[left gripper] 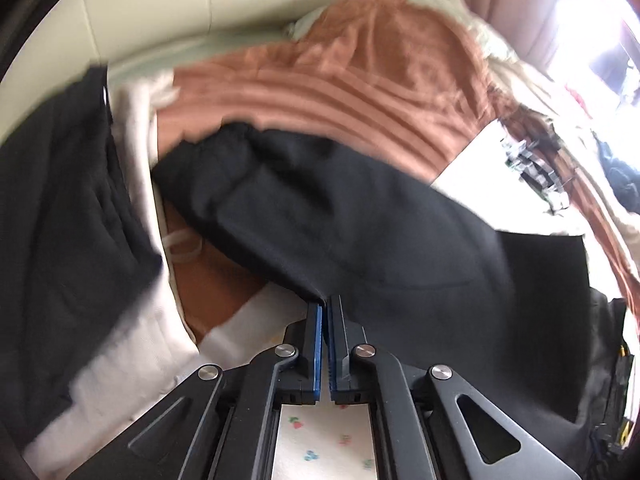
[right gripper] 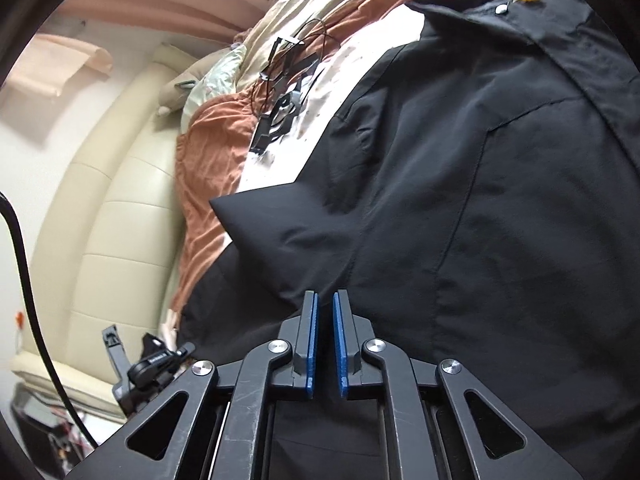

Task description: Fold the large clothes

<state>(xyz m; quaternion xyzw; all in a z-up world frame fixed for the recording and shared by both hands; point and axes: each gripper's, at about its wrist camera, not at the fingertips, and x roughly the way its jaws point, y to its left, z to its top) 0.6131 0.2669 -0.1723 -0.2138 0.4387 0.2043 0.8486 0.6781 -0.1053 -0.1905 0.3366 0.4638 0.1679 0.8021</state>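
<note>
Pinching a fold of the black jacket point(left gripper: 360, 220), the left tool point(left gripper: 324, 304) has its blue pads pressed almost together, with dark cloth drawn taut into the tips. The right tool point(right gripper: 325, 298) stands with a narrow gap between its pads; whether cloth sits inside I cannot tell. The jacket lies partly lifted over the bed, 1 sleeve or corner already turned across the body, so folding looks begun, not finished: the collar end is still spread wide. Both tools point forward and slightly down, side by side. Beyond lie the white floral sheet point(left gripper: 472, 184), the rust blanket point(left gripper: 340, 76) and the cream headboard point(right gripper: 112, 216).
</note>
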